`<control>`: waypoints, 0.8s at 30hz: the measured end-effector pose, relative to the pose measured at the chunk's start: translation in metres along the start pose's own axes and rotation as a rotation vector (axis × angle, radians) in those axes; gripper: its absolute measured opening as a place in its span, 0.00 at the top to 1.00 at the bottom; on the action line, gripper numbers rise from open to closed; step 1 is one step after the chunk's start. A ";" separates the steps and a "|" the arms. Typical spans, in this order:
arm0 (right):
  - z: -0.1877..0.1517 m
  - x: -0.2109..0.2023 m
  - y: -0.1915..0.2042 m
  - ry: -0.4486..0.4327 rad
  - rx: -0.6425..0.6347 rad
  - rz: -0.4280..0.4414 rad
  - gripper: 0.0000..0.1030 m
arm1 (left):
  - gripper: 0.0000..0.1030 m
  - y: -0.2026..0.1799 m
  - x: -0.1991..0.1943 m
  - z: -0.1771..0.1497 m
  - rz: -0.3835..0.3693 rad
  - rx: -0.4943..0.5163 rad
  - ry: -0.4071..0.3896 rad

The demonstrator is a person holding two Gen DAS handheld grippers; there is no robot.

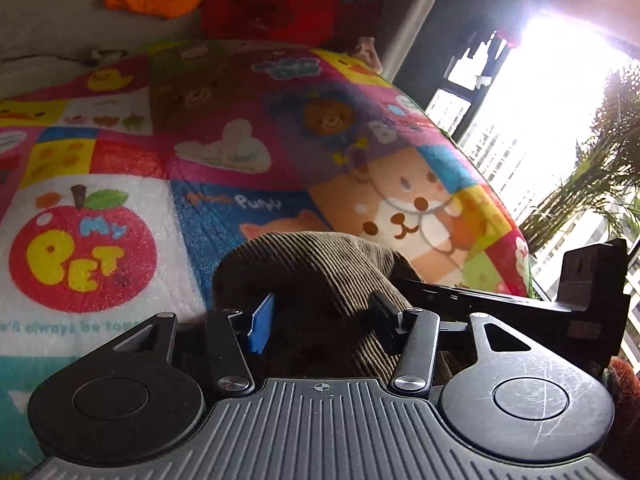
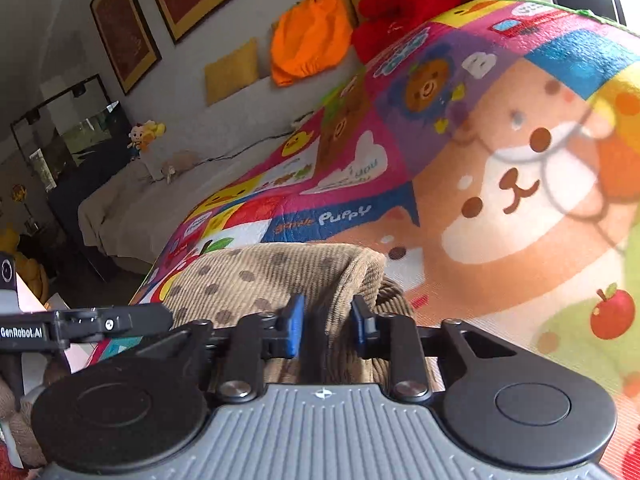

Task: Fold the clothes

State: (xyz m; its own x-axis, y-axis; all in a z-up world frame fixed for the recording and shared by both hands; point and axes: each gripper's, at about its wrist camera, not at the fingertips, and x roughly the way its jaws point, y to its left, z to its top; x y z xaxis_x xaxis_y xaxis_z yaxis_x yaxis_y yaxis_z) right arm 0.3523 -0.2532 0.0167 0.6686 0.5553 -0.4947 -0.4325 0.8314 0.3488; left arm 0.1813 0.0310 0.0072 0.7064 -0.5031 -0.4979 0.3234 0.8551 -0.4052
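Observation:
A brown corduroy garment with darker dots lies bunched at the near edge of a bed covered by a colourful cartoon blanket. My left gripper is shut on a fold of the garment, the cloth bulging up between its blue-padded fingers. In the right wrist view the same corduroy garment shows lighter, and my right gripper is shut on a bunched ridge of it. The other gripper's black body shows at the right edge of the left view and at the left edge of the right view.
An orange cushion and a red plush lie at the far end of the bed. Framed pictures hang on the wall. A dark tank stands to the left. A bright window with plants is on the right.

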 end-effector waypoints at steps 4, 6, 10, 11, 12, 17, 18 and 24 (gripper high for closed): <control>0.005 0.005 -0.002 -0.033 -0.054 -0.100 0.80 | 0.47 0.007 0.032 0.018 -0.018 0.032 0.028; 0.002 0.016 -0.014 0.002 -0.071 -0.180 0.80 | 0.47 0.002 0.045 0.023 -0.024 0.073 0.036; -0.004 0.016 -0.036 0.039 0.001 -0.197 0.77 | 0.44 -0.009 0.058 0.027 0.004 0.151 0.045; -0.004 0.014 -0.033 0.033 -0.024 -0.216 0.76 | 0.44 -0.009 0.059 0.027 0.002 0.150 0.049; -0.004 0.012 -0.029 0.026 -0.059 -0.240 0.74 | 0.44 -0.008 0.059 0.028 -0.001 0.149 0.052; -0.008 -0.028 0.020 -0.089 -0.220 -0.208 0.74 | 0.44 -0.007 0.057 0.023 0.002 0.144 0.047; -0.010 -0.037 0.030 -0.104 -0.238 -0.173 0.71 | 0.44 -0.008 0.056 0.022 0.006 0.147 0.044; -0.045 -0.031 0.057 0.018 -0.324 -0.136 0.58 | 0.37 -0.017 0.042 0.018 0.039 0.173 0.036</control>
State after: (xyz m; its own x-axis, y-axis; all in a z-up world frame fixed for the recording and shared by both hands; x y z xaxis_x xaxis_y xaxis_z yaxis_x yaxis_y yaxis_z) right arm 0.2797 -0.2221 0.0157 0.7238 0.4366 -0.5343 -0.5113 0.8594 0.0096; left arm 0.2164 -0.0027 0.0071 0.6986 -0.4709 -0.5387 0.4018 0.8812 -0.2491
